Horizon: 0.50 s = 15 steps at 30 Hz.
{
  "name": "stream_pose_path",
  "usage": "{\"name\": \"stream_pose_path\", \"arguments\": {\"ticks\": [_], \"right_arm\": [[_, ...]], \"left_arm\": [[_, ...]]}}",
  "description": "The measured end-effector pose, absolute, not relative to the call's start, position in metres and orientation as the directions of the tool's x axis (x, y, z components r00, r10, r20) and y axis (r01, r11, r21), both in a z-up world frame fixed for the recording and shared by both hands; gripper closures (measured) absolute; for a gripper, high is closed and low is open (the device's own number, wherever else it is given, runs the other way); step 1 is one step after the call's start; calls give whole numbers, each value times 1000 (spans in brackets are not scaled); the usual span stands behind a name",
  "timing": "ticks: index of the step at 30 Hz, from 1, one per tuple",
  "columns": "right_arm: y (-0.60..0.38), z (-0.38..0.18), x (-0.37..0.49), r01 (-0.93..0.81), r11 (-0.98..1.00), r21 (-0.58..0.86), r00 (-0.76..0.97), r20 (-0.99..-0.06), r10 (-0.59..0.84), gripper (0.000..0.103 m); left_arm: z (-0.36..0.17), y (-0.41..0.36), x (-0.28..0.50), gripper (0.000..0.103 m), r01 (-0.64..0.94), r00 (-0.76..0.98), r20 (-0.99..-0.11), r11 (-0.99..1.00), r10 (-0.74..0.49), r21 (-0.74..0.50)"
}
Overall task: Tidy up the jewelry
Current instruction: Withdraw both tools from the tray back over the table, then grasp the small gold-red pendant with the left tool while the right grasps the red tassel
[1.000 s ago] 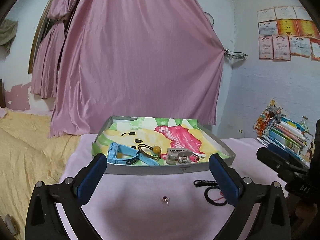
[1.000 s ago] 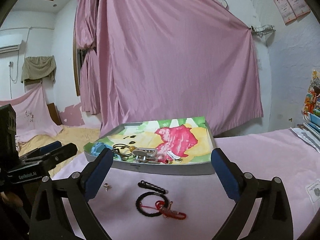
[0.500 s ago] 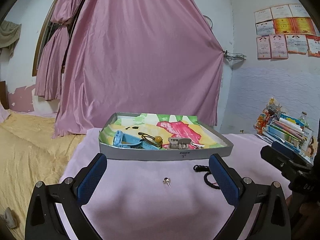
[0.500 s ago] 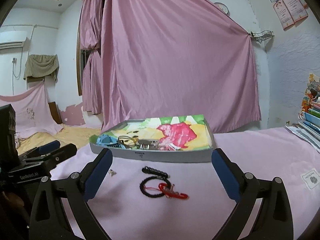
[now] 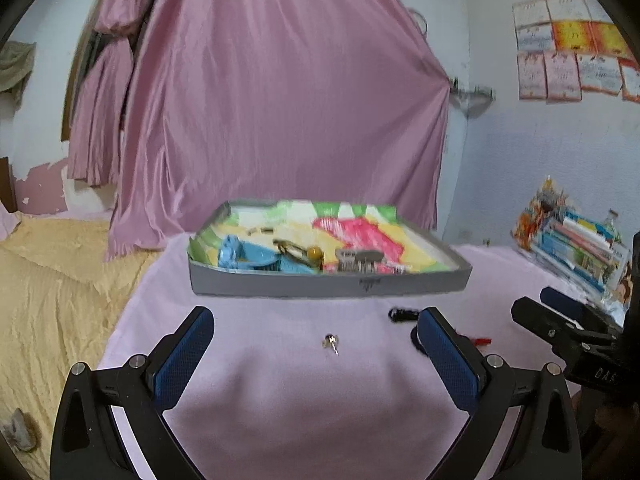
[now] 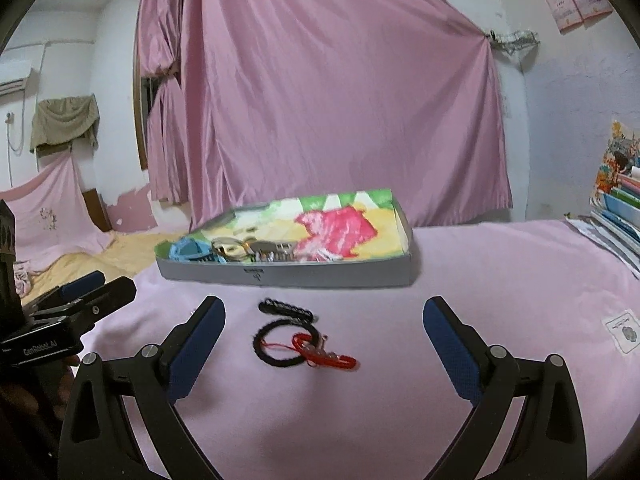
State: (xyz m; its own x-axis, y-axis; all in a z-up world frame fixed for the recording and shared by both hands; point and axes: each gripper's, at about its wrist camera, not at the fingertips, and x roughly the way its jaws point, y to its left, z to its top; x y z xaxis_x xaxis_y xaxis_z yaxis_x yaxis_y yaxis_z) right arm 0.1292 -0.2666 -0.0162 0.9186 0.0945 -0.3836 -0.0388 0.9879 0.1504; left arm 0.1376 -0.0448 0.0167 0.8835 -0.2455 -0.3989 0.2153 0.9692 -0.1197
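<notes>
Bare pink cloth (image 6: 500,288) lying open right of the right gripper (image 6: 324,348); grey tray (image 6: 288,276) blocking ahead, bracelets (image 6: 288,344) sitting between fingers.

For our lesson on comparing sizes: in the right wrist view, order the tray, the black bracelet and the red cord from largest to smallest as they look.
1. tray
2. black bracelet
3. red cord, though it lies nearest the camera and partly bunched, so its rank is less sure.

Far ahead of the gripper hangs a large pink satin curtain (image 5: 280,92), pulled to a wire wall hook (image 5: 472,94) at its right. Below the gripper lies a pale pink tablecloth (image 6: 500,280). To the right stands a row of colourful books (image 5: 572,240); above them, paper certificates (image 5: 572,66) on the white wall. To the left lies a yellow crumpled bedcover (image 5: 52,300).
</notes>
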Motion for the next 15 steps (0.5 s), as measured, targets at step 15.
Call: {"name": "stream_pose_path", "arguments": {"ticks": [15], "right_arm": [[-268,-33,164,-64,977,205,810,-561,171,16]], "left_arm": [[2,-56,185,3,233,733,-624,962,-271,-145]]}}
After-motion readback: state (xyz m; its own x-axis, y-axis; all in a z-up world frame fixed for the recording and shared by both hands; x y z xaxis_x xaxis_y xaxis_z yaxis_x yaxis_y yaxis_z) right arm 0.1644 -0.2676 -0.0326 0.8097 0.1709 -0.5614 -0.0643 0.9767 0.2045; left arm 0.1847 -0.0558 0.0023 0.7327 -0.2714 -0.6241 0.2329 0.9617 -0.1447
